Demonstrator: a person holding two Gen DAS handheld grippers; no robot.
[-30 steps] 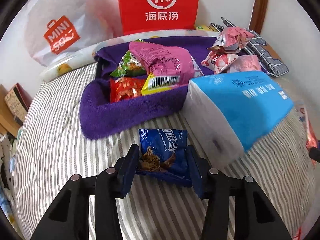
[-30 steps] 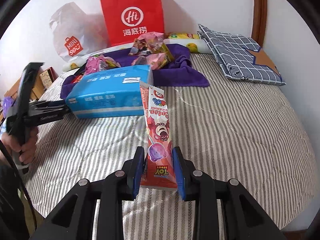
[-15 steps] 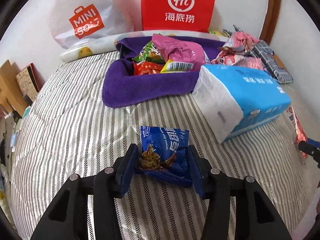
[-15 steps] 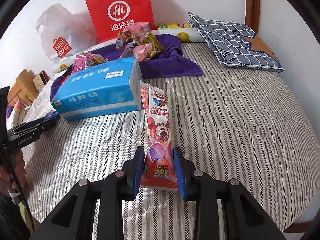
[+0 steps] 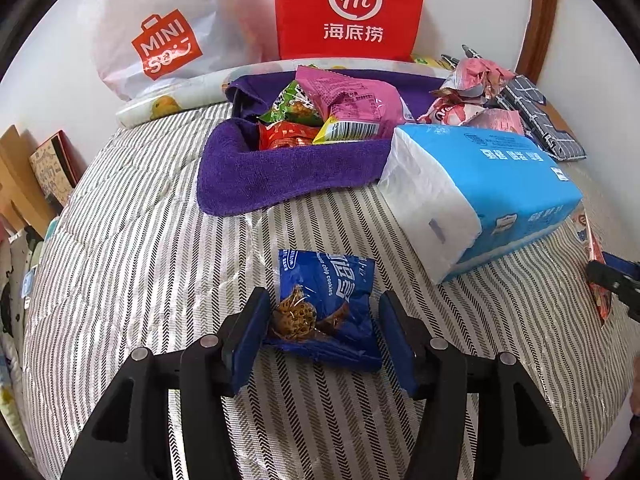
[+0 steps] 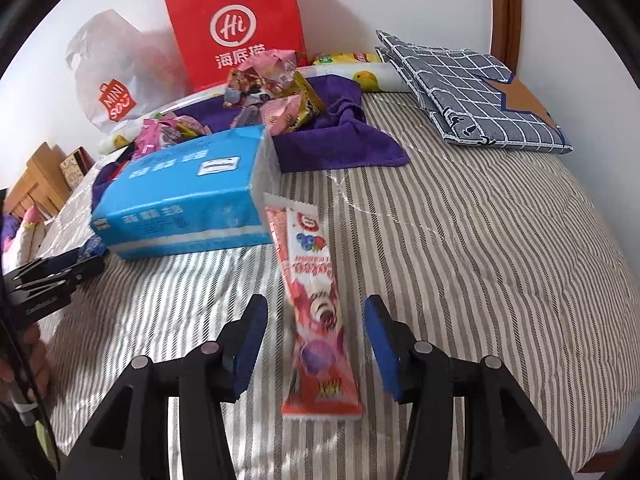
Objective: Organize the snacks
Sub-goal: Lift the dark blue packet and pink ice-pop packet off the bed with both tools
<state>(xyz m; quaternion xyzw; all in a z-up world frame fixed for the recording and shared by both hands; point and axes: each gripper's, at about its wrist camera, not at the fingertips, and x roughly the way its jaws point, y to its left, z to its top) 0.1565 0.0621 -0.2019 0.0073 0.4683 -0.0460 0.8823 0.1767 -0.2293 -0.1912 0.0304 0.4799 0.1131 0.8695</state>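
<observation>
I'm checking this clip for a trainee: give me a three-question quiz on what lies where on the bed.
1. True or false: the blue cookie packet lies inside the purple towel.
2. What lies between the right tool's fingers? A) tissue pack B) long pink snack packet C) red bag
3. Which bag stands behind the towel, upright against the wall?

Key: 1 false, it lies on the striped bedcover; 2 B; 3 the red paper bag.
</observation>
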